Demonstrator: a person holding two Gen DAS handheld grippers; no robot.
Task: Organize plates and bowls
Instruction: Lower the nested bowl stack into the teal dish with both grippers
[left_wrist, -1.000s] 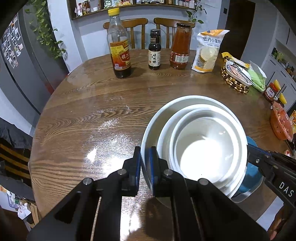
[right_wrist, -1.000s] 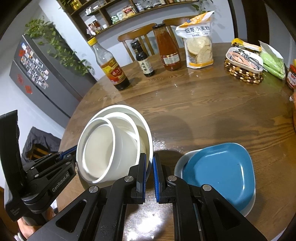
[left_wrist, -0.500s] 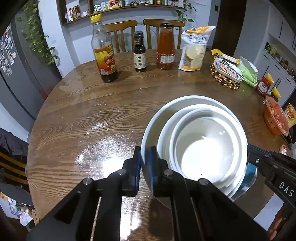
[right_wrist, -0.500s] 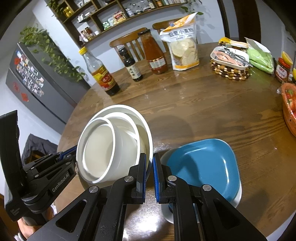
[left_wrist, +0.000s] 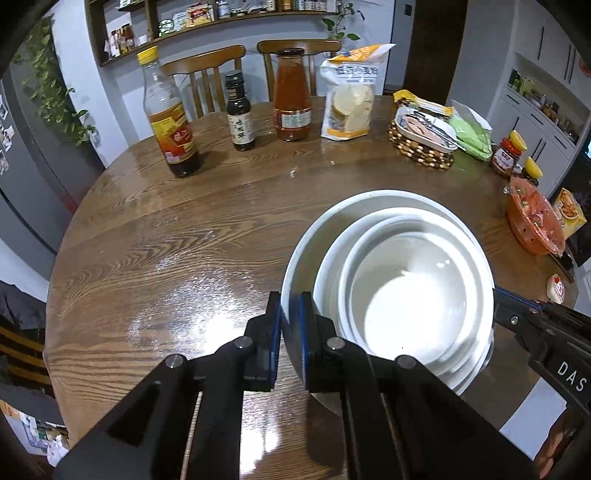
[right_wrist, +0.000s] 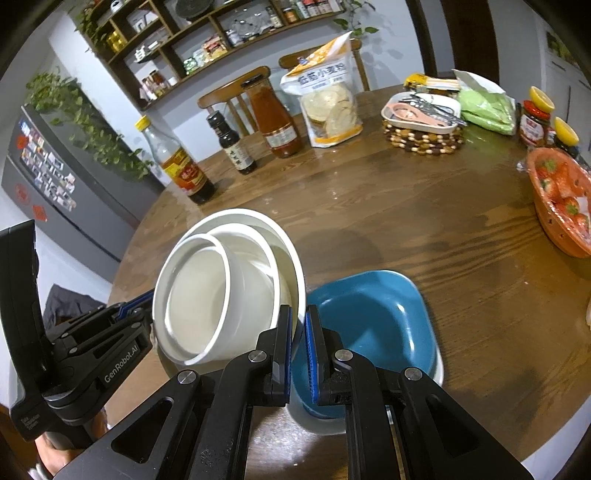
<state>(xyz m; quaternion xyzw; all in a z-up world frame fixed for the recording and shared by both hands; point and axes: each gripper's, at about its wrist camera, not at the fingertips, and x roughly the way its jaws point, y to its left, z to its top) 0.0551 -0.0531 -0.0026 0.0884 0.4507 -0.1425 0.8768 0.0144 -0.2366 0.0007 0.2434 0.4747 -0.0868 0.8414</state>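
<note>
Two fisheye cameras ride the handheld grippers, each looking forward and down along its own fingers, close over a round wooden table (left_wrist: 155, 258). The left view faces the far chairs; the right view angles leftward toward the fridge. Both share the nested white bowls (left_wrist: 402, 288) (right_wrist: 221, 280), condiment bottles (left_wrist: 170, 122) (right_wrist: 181, 166) and each other's gripper.

Nested white bowls (left_wrist: 402, 295), perhaps above blue plate (right_wrist: 373, 317)
</note>
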